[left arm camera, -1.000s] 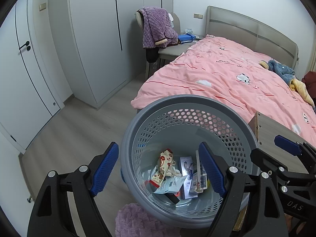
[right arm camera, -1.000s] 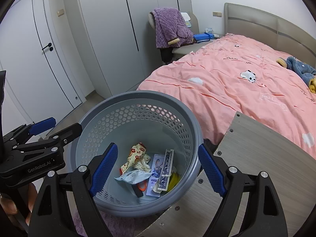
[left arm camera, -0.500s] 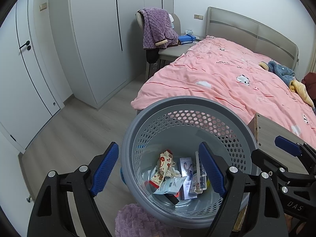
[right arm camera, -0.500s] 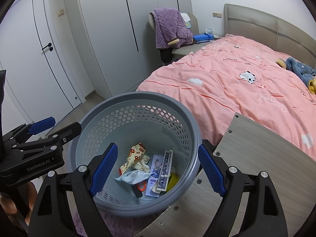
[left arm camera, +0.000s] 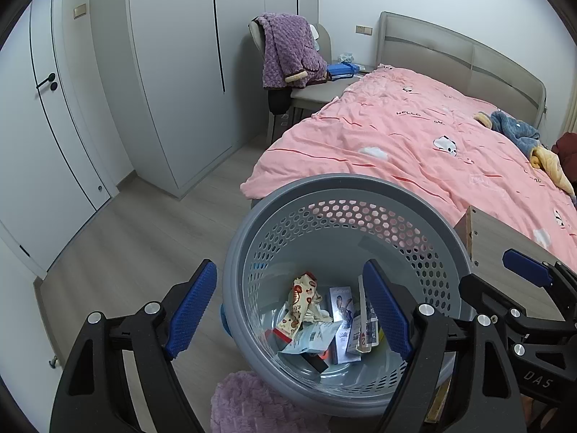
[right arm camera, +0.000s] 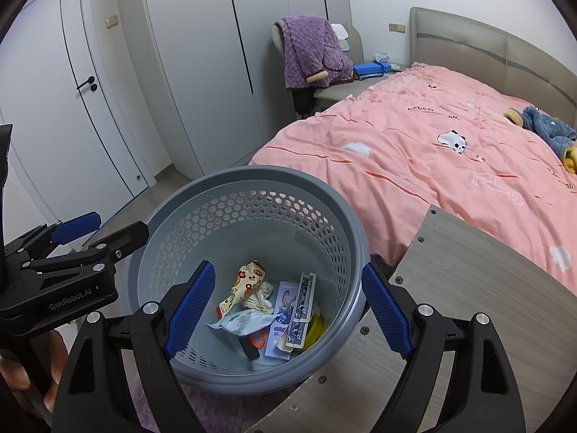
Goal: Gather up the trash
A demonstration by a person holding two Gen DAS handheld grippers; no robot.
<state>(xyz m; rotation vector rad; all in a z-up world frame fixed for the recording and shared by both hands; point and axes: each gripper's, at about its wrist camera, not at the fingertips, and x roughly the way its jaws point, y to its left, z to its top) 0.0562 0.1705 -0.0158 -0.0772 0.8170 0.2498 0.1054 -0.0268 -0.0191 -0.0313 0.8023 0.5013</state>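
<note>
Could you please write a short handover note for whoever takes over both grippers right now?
Left gripper: open, empty, above the grey basket.
Right gripper: open, empty, over the same basket, beside the wooden board.
Done: snack wrapper, white pouch, card box and playing cards lie in the basket.
Left: no other trash is visible; look around.

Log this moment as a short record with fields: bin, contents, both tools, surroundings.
bin: grey perforated basket, upright, beside a wooden board
contents: crumpled snack wrapper, pale plastic pouch, cartoon-rabbit box, playing cards, orange ring
left tool: open, empty, over the basket's left rim
right tool: open, empty, above the basket
surroundings: pink bed, purple blanket on a chair, white wardrobe, door
</note>
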